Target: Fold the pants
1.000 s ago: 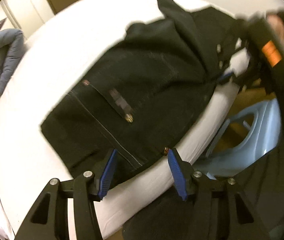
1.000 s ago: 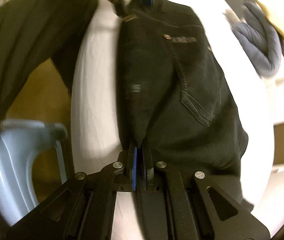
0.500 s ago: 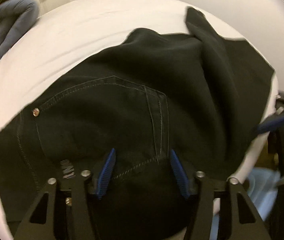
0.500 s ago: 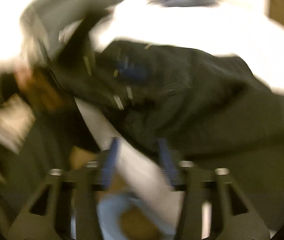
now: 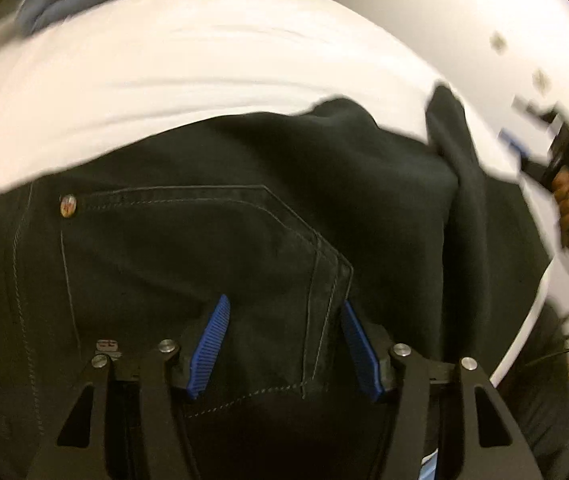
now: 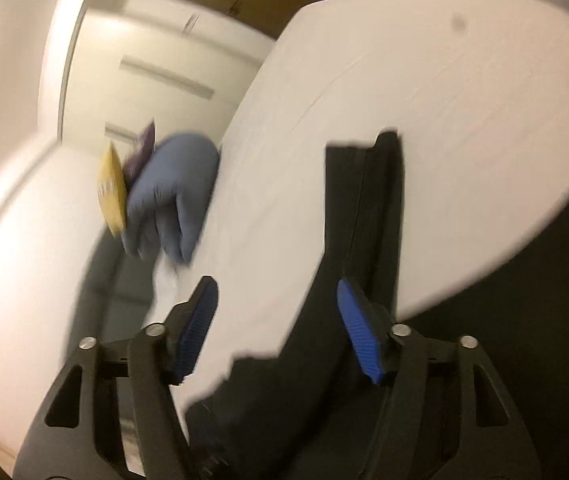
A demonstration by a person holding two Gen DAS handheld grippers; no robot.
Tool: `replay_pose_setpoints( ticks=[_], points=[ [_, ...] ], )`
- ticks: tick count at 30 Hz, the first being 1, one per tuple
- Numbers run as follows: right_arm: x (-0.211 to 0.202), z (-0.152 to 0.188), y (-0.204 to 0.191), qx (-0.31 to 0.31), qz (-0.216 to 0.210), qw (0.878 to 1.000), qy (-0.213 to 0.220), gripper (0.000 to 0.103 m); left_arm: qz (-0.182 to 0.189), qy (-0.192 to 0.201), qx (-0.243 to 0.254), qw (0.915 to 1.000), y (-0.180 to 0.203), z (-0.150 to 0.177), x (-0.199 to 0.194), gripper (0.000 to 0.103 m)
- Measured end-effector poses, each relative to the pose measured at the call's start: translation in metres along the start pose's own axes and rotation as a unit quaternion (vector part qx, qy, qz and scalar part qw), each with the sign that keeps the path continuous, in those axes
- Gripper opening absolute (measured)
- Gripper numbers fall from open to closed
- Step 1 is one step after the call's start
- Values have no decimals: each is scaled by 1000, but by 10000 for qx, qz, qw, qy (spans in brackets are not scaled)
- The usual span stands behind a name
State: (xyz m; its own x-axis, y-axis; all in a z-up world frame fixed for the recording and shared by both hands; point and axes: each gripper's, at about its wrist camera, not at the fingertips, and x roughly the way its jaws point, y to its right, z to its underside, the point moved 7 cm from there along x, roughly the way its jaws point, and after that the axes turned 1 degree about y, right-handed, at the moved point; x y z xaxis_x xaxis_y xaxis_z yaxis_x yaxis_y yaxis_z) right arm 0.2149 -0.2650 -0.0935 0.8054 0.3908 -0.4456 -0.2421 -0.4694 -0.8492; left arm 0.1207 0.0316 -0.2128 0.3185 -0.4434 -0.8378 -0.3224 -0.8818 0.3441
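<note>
Both grippers are open, and the black pants lie on the white bed.

The black pants (image 5: 244,200) are spread on the white bed (image 5: 204,60), seat side up, so the back pocket (image 5: 188,236) shows. The left gripper (image 5: 284,340) hangs just over that pocket with its blue pads apart, and they pinch no cloth. Its jaws have just closed a little. The right gripper (image 6: 280,328) is out over the leg end (image 6: 364,208), with its pads apart too and nothing pinched. Its jaws have also just closed a little. A blue blanket (image 6: 172,196) and a yellow bag (image 6: 110,188) sit off to the side. I think each gripper is by one end, ready to pick it up for a fold.
</note>
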Motion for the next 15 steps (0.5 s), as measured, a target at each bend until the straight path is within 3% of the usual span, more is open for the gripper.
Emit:
replay_pose_setpoints(
  ticks=[2,8,15],
  points=[
    [19,-21,15,348,73,9994,-25,49,152,-25,-258,9995,-3,-1,-2,60],
    [75,-46,47,594,465,9968,-251,46,-133,-114,54,9998,10,-5,9,60],
    [123,-63,53,660,415,9961,-405,37,-4,-80,-81,9999,-8,-2,2,60]
  ],
)
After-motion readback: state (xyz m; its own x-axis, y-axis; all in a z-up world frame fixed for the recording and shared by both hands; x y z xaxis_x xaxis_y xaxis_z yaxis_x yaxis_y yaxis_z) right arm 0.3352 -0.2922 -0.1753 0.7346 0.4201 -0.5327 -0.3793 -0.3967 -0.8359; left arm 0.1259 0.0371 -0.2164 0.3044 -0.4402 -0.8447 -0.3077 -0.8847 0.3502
